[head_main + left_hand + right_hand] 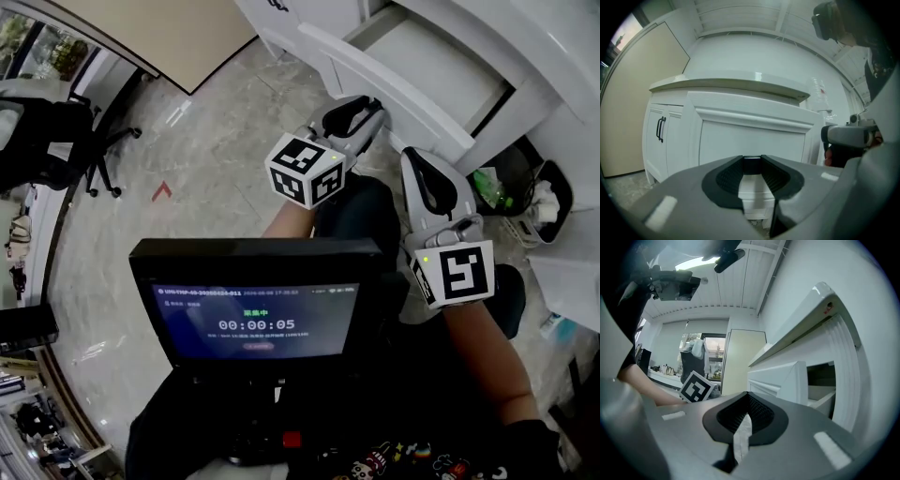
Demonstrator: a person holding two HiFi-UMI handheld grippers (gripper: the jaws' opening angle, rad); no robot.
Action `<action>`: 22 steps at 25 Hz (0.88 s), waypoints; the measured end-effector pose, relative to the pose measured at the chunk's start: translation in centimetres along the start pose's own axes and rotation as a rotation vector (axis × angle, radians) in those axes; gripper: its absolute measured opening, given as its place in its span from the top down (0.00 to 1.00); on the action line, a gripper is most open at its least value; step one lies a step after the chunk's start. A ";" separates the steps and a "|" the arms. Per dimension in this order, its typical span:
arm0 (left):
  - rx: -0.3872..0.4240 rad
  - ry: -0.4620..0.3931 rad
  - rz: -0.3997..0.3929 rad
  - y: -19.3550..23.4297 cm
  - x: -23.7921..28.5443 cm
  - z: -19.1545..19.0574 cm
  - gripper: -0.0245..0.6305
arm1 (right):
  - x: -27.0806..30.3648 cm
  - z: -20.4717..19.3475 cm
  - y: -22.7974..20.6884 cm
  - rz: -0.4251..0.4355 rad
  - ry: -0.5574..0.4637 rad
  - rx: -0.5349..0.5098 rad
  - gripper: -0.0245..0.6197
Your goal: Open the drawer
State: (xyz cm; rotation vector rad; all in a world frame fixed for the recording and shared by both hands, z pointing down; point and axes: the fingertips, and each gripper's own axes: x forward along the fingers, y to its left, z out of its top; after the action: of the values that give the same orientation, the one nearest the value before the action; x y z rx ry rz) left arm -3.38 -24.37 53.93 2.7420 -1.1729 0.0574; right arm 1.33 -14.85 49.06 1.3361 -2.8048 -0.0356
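The white drawer [394, 89] stands pulled out from the white cabinet, its bare inside [441, 66] showing in the head view. My left gripper [373, 111] is just below the drawer's front panel, apart from it, jaws shut and empty. The right gripper [419, 161] hangs lower and to the right, near the front's right end, also shut on nothing. In the left gripper view the drawer front [750, 136] fills the middle, beyond the left gripper [752, 161]. In the right gripper view the drawer [783, 378] juts out beside the right gripper [749, 397].
A chest-mounted screen [258, 300] shows a running timer. A black bin [525, 187] with rubbish stands right of the cabinet. A cabinet door with a black handle [660, 129] is left of the drawer. An office chair [56, 141] stands far left on the marble floor.
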 end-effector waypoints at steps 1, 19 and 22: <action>-0.002 -0.001 0.000 0.0 -0.1 0.0 0.77 | 0.1 0.1 0.4 0.006 0.001 0.001 0.93; 0.019 -0.018 0.053 -1.3 -3.0 2.5 0.95 | 0.8 1.8 1.4 0.023 0.044 0.022 0.93; -0.011 0.019 0.045 -1.9 -3.6 5.2 0.95 | 1.0 4.1 1.5 0.006 0.098 0.048 0.93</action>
State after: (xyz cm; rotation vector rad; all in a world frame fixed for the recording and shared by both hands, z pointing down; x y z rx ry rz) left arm -4.66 -21.40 48.16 2.6999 -1.2263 0.0823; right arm -0.62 -14.65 45.02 1.3016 -2.7446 0.0958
